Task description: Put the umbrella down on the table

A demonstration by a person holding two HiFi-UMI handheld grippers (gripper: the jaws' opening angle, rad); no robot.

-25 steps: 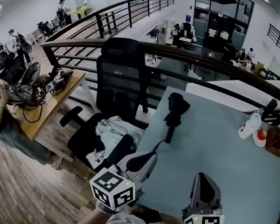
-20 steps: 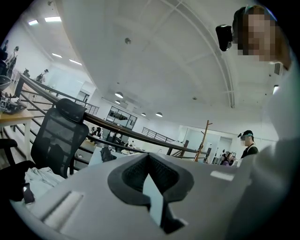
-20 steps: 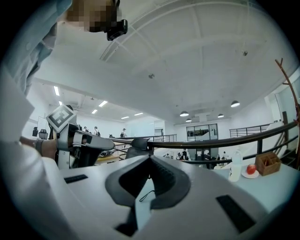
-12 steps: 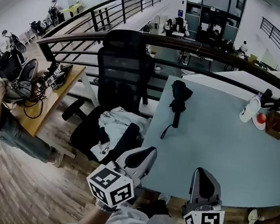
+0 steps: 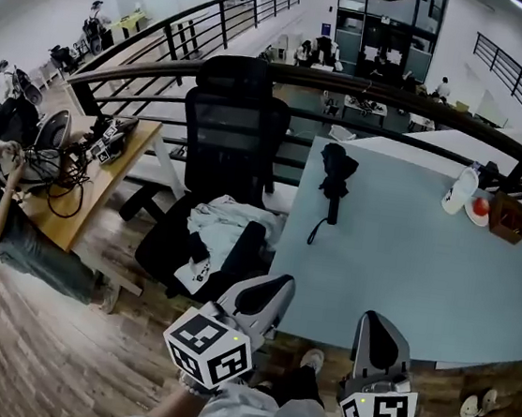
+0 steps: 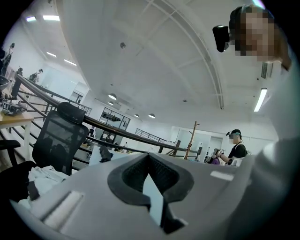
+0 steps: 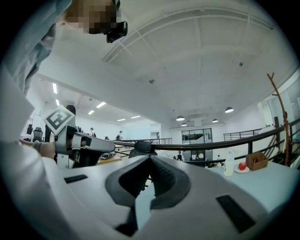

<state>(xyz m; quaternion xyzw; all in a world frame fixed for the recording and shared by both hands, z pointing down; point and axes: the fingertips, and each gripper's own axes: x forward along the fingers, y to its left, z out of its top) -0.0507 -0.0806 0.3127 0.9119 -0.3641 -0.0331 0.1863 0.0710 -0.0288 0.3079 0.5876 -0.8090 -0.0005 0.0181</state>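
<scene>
Black umbrella (image 5: 336, 176): folded and lying flat on the table, well ahead of both grippers and touched by neither, with its strap trailing back toward them.
Pale table (image 5: 405, 268): its near edge lies just ahead of the two gripper tips.
Left gripper (image 5: 275, 290): jaws pressed together with nothing between them, held level by the table's near-left corner.
Right gripper (image 5: 374, 328): jaws together and empty, held level, apart from the left one.
Office chair (image 5: 231, 143): ahead and left of the left gripper, with clothes (image 5: 226, 227) heaped on its seat.
Bottle (image 5: 460, 189), plate (image 5: 478, 209), brown box (image 5: 505, 216): far ahead and right of the right gripper.
</scene>
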